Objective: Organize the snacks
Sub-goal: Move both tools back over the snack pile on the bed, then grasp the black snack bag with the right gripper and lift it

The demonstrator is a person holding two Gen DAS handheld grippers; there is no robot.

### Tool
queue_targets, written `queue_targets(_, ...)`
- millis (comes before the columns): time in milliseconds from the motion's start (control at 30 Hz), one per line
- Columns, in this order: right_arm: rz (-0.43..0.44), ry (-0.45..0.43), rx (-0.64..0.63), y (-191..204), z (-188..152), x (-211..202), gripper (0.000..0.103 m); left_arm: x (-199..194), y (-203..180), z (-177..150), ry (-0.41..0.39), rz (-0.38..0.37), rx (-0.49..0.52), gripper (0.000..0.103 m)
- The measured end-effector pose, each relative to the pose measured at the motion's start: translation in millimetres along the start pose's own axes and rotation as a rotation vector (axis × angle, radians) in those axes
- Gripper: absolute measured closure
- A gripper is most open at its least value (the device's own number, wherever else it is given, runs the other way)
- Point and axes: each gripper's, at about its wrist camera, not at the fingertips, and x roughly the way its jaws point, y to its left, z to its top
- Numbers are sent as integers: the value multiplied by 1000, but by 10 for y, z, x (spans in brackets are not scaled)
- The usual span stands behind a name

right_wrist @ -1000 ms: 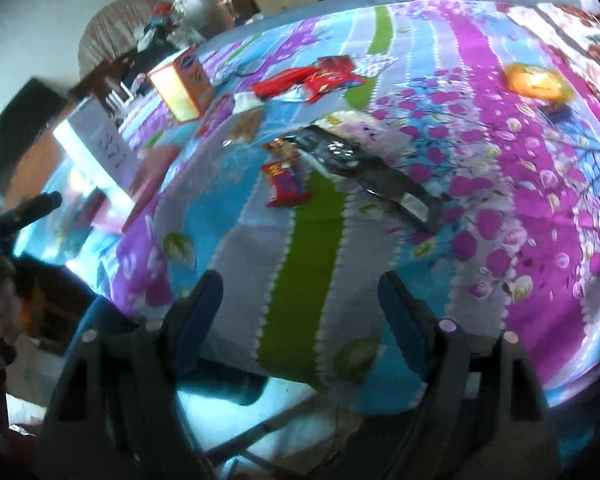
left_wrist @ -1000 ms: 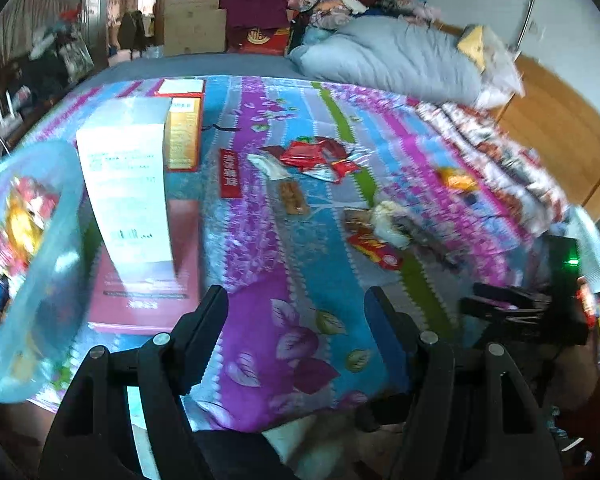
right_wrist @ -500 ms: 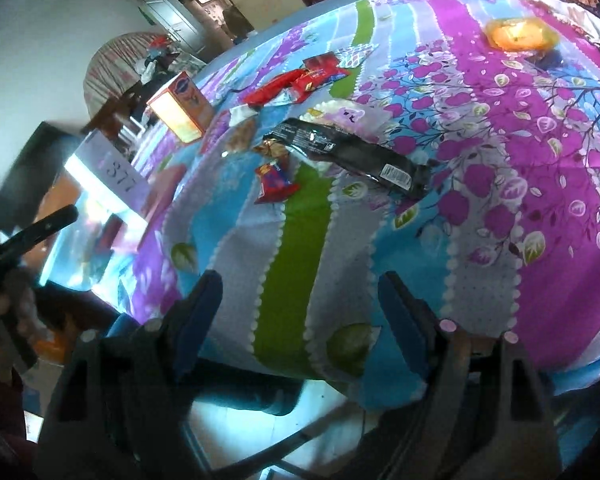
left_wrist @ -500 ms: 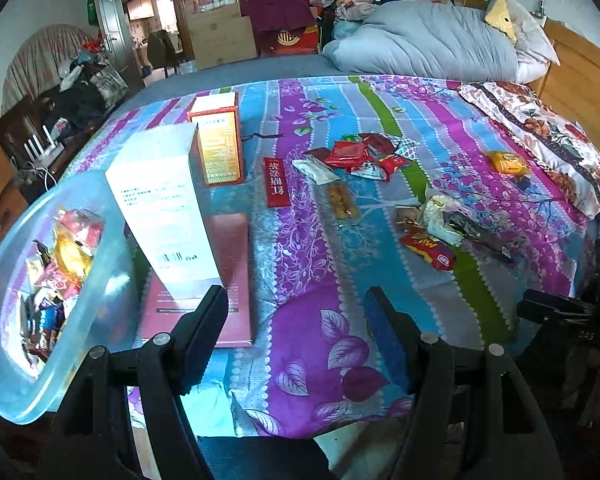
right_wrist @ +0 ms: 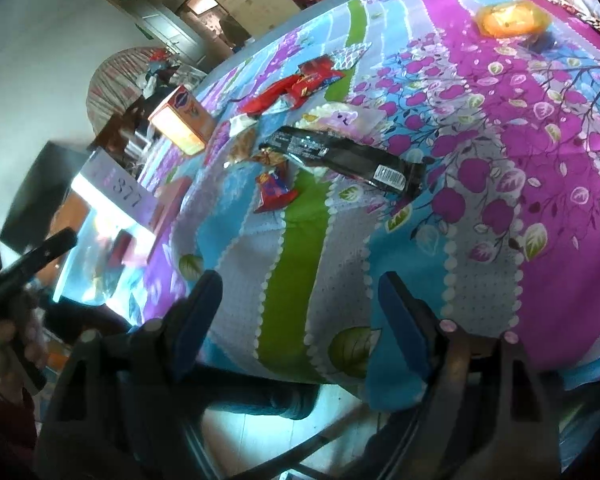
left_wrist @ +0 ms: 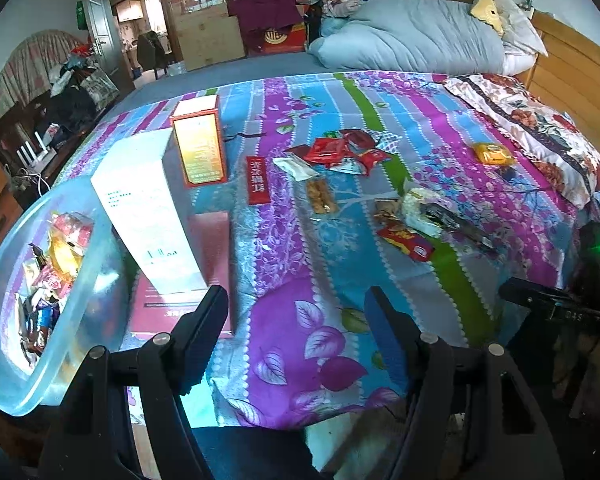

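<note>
Snack packets lie scattered on the flowered bedspread: a cluster of red packets, a biscuit packet, a small red packet, a long black packet and an orange packet. A clear plastic bowl holding several snacks sits at the bed's left edge. My left gripper hangs open over the near edge, holding nothing. My right gripper is also open and empty, short of the black packet and the small red packet.
A tall white box stands on a flat red box, with an orange-red box behind them. A grey quilt lies at the far end. A wooden headboard is at the right. A hand holds the other gripper.
Both views have tilted as the grippers turned a little in place; the bowl shows more fully in the left view. The jaws kept their width and nothing on the bed moved.
</note>
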Motion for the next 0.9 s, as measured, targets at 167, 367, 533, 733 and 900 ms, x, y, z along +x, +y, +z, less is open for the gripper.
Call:
queue_targets(167,-58,-16,-133,160,185,28,22,53,-39,10,7,-39,11,31)
queue_targets(367,-240,65,-396,213,651,388,24,318,-160,56,41,-129,-8,31)
queue_targets(533,-253,193,-435,62,732,793,34,483,-335,87,62,-194,-13,31)
queue_targets(733,-243,153,-341,-75,636,805,40,645,-444,94,102,-223,8,31)
queue_targets(900,-227,149,-340,-62,636,797,40,653,-498,138,91,-229,8,31)
